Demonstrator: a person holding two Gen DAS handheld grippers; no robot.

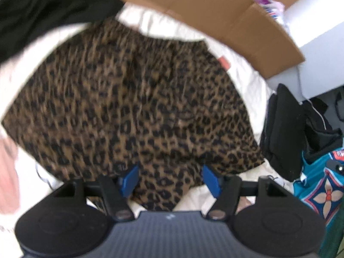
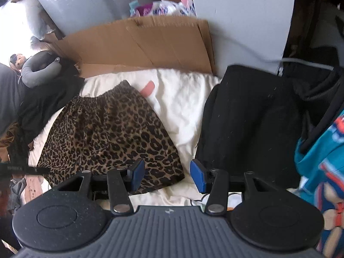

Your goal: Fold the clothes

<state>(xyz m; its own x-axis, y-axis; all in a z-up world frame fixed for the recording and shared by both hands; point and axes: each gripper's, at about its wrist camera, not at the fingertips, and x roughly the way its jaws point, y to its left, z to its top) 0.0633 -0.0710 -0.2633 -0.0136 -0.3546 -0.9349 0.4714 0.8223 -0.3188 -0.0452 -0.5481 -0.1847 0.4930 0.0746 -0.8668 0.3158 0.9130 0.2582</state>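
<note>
Between the spread pads of the left claw (image 1: pixel 169 179) lay the hem of the leopard skirt (image 1: pixel 133 105), flat on the white bed (image 1: pixel 234 75); the right claw (image 2: pixel 166 175) gaped empty beside it. Either stage fits: unfolded, or laid out.

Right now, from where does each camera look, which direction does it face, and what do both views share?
Left wrist: sits behind the left claw, looking forward and down at the leopard-print skirt on the white sheet; blue pads apart, over the hem.
Right wrist: sits behind the right claw, facing the skirt's corner and the black garment; pads apart.
Shared: skirt, sheet, cardboard, black garment, teal fabric.
</note>
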